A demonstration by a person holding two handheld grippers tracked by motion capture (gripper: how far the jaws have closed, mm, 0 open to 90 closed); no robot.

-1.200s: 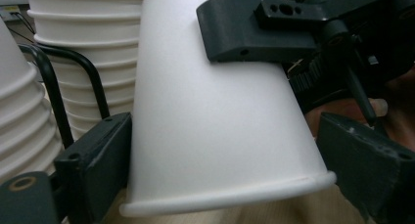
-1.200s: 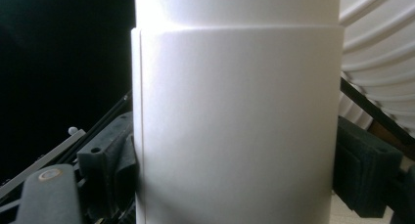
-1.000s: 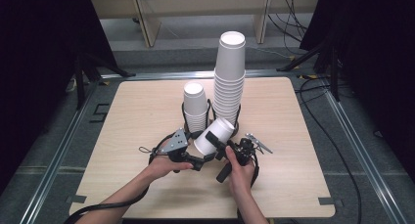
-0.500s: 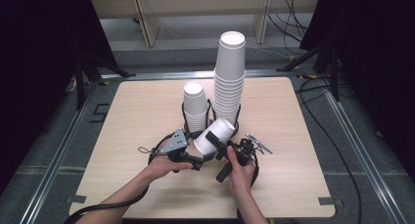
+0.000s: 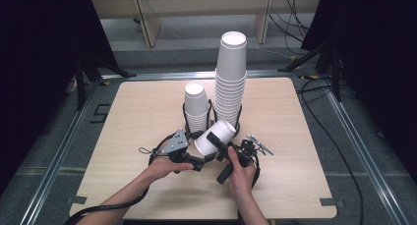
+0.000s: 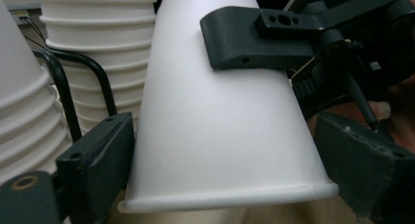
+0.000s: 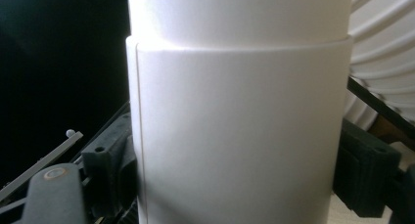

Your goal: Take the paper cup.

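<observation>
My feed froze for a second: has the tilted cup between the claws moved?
No. In the high view the cup sits at the same spot before the tall stack, both claws gripping it as before.

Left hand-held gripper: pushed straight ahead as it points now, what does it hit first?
The left hand-held gripper already has the white cup between its jaws; beyond, likely the cup stacks, though depth is unclear.

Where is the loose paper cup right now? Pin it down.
In the high view the loose paper cup lies tilted between both grippers' jaws, near the table's middle, just in front of the tall cup stack.
</observation>
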